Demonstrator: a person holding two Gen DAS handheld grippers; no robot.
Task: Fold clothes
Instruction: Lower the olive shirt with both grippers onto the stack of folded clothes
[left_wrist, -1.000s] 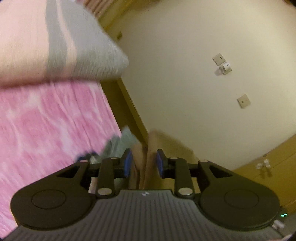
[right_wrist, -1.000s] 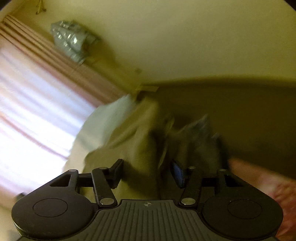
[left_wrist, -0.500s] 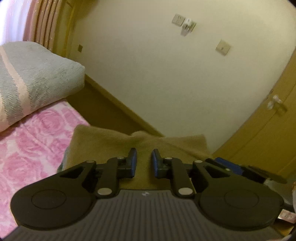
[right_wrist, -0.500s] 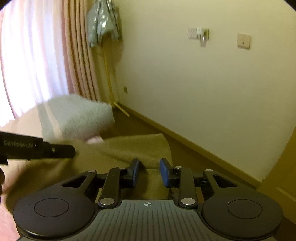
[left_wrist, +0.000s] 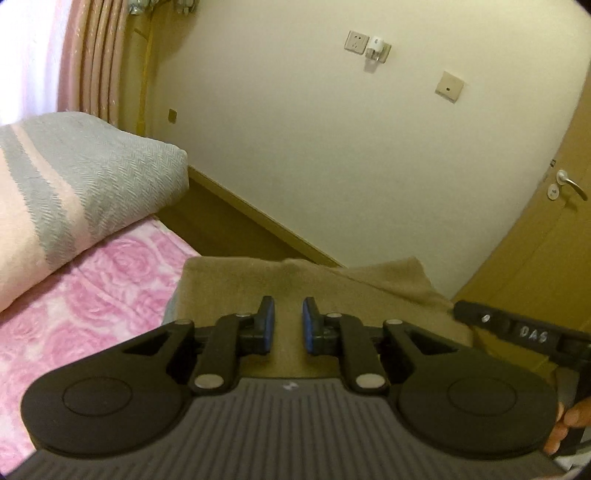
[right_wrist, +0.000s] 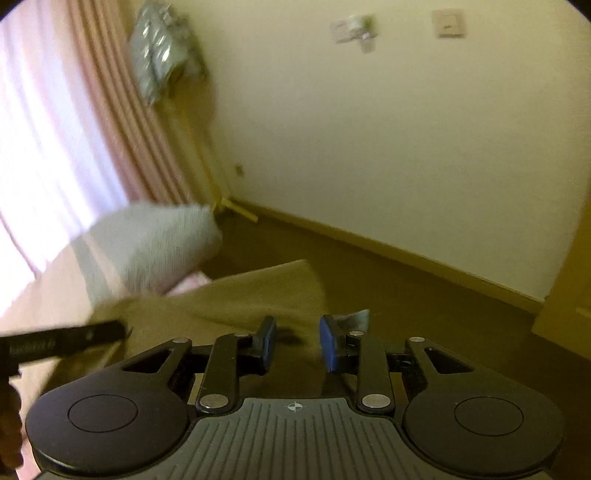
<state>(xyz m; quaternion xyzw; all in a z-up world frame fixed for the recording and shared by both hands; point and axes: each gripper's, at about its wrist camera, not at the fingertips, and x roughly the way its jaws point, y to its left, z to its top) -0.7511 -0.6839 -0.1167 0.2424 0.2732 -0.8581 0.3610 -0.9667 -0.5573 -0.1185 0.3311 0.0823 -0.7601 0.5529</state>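
- The tan, soft knitted garment (left_wrist: 236, 288) lay on the bed's pink rose-print cover (left_wrist: 92, 295), near its edge and below the folded grey-and-pink striped blanket (left_wrist: 92, 177).
- My left hand-held gripper (left_wrist: 284, 314) hung over the middle of the garment. Its jaws had just been closing to a narrow gap, and I saw no cloth pinched between the 2 blue pads (left_wrist: 269, 325).
- My right hand-held gripper (right_wrist: 297, 332) hung over the garment's floor-side edge. Its jaws had just been closing too, though the gap was wider, and nothing was visibly pressed between them.
- A small pale-grey scrap of cloth (right_wrist: 358, 318) showed just beyond the right pad; I could not tell what it belonged to.
- I judged the step to be taking 2 fresh grips for the next fold.
- To do it well, I would pinch both corners of 1 edge through every layer, lift them evenly, and lay the edge squarely over the far one, keeping it from sliding off the bed.
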